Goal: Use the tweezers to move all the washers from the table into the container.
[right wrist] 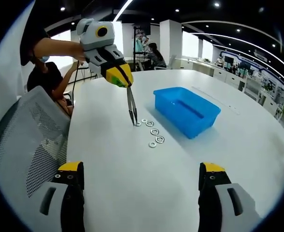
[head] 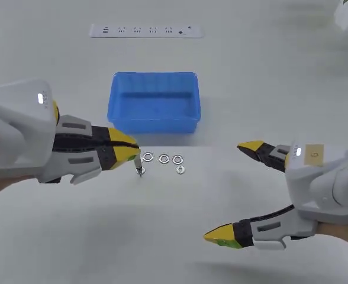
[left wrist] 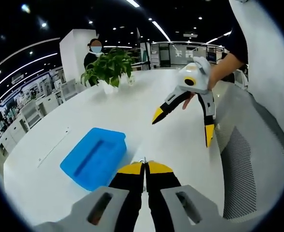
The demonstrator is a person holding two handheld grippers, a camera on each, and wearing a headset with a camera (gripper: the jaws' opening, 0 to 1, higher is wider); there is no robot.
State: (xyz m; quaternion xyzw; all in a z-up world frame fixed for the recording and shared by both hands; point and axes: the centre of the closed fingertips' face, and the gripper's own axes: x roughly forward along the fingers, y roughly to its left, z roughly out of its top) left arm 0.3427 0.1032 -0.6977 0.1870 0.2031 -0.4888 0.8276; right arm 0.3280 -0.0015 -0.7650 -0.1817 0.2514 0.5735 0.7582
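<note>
Head view: left tongs (head: 131, 149) pinching tweezers (head: 138, 165) at washers (head: 164, 158); right tongs (head: 224, 190) spread. Best nip one rim squarely.

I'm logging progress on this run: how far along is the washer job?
Done: nothing yet; the blue container looks empty. In hand: the left gripper is shut on the tweezers, their tips down at the near end of the washers. Left: the washers all lie on the table in front of the container. The right gripper is open and holds nothing.
</note>
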